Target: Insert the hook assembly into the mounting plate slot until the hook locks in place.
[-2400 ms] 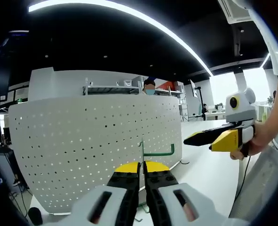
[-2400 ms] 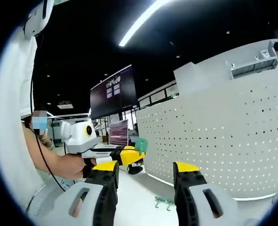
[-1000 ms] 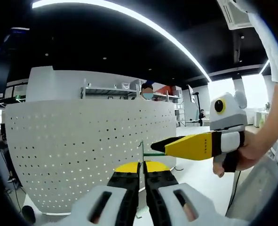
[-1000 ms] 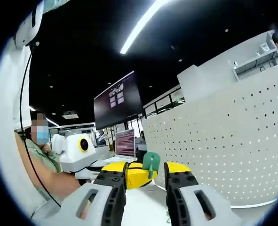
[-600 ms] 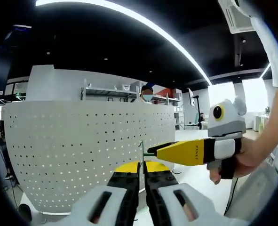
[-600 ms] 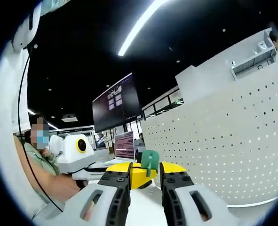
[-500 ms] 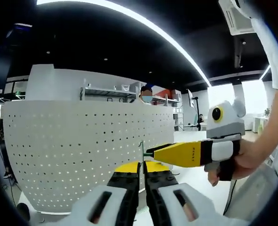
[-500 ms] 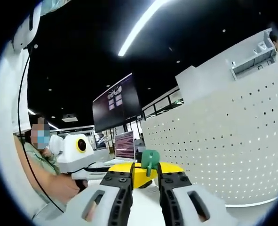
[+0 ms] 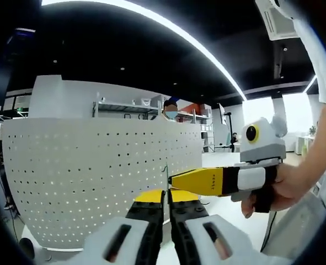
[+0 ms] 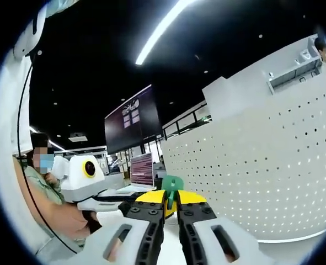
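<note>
**A:** In the left gripper view, what do we have in front of the pegboard?

**B:** The white perforated pegboard (image 9: pixel 96 171) stands upright and curves across the middle. Our left gripper (image 9: pixel 166 194) rises in front of it with its yellow-tipped jaws pressed together on the thin green hook (image 9: pixel 167 175), whose wire shaft stands just above the tips, against the board's right part. The right gripper (image 9: pixel 176 179) comes in from the right, held in a hand (image 9: pixel 281 190), and its yellow jaws meet right at that same wire.

**A:** Any containers near the board?

**B:** We see none holding anything; behind the pegboard's top edge there is a shelf rack (image 9: pixel 129 105) (too small to tell what lies on it).

**A:** And the right gripper view?

**B:** There the pegboard (image 10: pixel 262 176) fills the right side. Our right gripper (image 10: pixel 171 201) has its jaws nearly closed around the green hook (image 10: pixel 172 184), whose green end pokes up between the tips, left of the board. The left gripper (image 10: pixel 154 197) lies just behind, reaching in from the left. A dark screen (image 10: pixel 131 127) hangs left of the pegboard.
</note>
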`<move>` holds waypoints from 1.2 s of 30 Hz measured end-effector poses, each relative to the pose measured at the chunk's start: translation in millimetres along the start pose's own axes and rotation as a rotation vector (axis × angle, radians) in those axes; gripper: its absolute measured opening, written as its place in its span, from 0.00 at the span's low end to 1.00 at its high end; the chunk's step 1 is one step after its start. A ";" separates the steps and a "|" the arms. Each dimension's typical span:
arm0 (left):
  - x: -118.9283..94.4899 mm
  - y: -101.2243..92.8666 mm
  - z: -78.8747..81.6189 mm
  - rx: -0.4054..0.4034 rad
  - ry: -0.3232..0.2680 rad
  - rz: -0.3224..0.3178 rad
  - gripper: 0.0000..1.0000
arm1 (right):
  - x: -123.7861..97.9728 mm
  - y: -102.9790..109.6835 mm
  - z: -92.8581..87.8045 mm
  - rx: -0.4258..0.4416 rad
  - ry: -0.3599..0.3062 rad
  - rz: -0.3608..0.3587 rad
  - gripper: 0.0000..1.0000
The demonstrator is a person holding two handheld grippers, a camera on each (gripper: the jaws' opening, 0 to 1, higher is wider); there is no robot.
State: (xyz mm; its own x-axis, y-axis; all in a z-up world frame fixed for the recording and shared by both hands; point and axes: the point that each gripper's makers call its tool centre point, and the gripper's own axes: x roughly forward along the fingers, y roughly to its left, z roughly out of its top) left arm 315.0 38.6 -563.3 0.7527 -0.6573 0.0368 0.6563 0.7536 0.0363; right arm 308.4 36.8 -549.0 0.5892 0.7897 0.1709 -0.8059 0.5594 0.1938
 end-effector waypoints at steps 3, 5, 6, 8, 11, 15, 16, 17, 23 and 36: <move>0.7 -0.8 0.4 0.008 0.003 0.004 0.02 | -1.3 -0.2 1.1 -0.014 -0.005 -0.011 0.02; 0.5 -0.7 -0.8 0.011 0.008 0.006 0.02 | -1.1 -1.3 0.0 -0.004 0.001 -0.013 0.02; 0.3 -1.2 -1.9 0.014 0.015 0.007 0.02 | -1.7 -1.4 -0.7 -0.003 0.006 -0.014 0.02; 0.1 -2.2 -2.4 0.024 0.017 0.007 0.02 | -2.5 -1.6 -1.4 -0.014 0.008 -0.014 0.02; 0.0 -2.7 -1.6 0.020 0.011 0.006 0.02 | -3.7 -1.0 -0.1 0.006 -0.007 -0.017 0.02; 0.5 -3.5 -5.1 0.025 0.033 0.004 0.02 | -4.2 -3.5 -3.5 0.033 -0.011 -0.020 0.01; 0.1 -3.5 -4.4 0.019 0.029 0.003 0.02 | -4.3 -3.1 -2.8 0.042 -0.016 -0.019 0.01; 0.0 -3.5 -4.3 0.010 0.028 0.003 0.02 | -4.1 -3.0 -2.4 0.049 -0.017 -0.019 0.01; 0.4 -4.0 -4.4 0.012 0.028 0.005 0.02 | -4.5 -3.6 -2.7 0.058 -0.011 -0.020 0.00; -1.5 -4.1 -3.8 -0.013 0.024 0.006 0.05 | -3.4 -1.2 -1.9 0.076 -0.001 -0.010 0.00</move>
State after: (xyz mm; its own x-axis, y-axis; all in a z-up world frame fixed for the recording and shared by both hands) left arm 311.4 36.5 -567.4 0.7578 -0.6523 0.0126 0.6520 0.7579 0.0235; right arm 307.3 33.9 -551.6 0.5969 0.7842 0.1694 -0.7935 0.5460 0.2686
